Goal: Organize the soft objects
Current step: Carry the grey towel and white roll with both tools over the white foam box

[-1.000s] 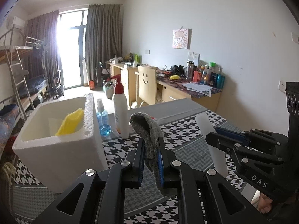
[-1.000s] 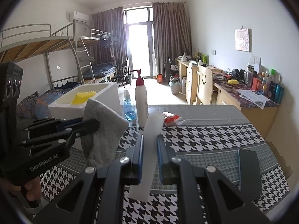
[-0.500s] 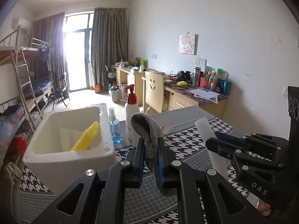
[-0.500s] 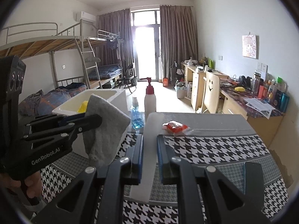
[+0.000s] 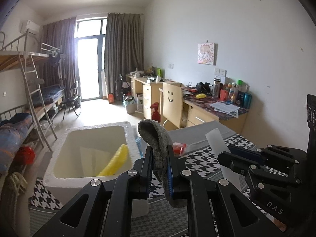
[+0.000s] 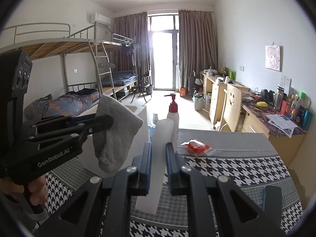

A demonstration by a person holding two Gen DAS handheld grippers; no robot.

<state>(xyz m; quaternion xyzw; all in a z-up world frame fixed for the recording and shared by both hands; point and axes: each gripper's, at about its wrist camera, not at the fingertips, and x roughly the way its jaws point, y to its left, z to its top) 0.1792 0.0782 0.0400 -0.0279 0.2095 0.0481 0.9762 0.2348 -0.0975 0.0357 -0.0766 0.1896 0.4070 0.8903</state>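
The left gripper [image 5: 159, 165] is clamped on a grey sock [image 5: 158, 144] held above the table beside the white foam box [image 5: 59, 169] containing a yellow sponge [image 5: 115, 163], while the right gripper [image 6: 159, 163] is clamped on a white foam strip [image 6: 158, 158] above the houndstooth tablecloth [image 6: 227, 165].

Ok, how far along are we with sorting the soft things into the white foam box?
Done: a yellow sponge and a pale folded sheet already lie in the white foam box. In hand: the left gripper clamps a grey sock; the right gripper clamps a white translucent foam strip. Left: both still need dropping in. The red packet in clear wrap remains on the table.
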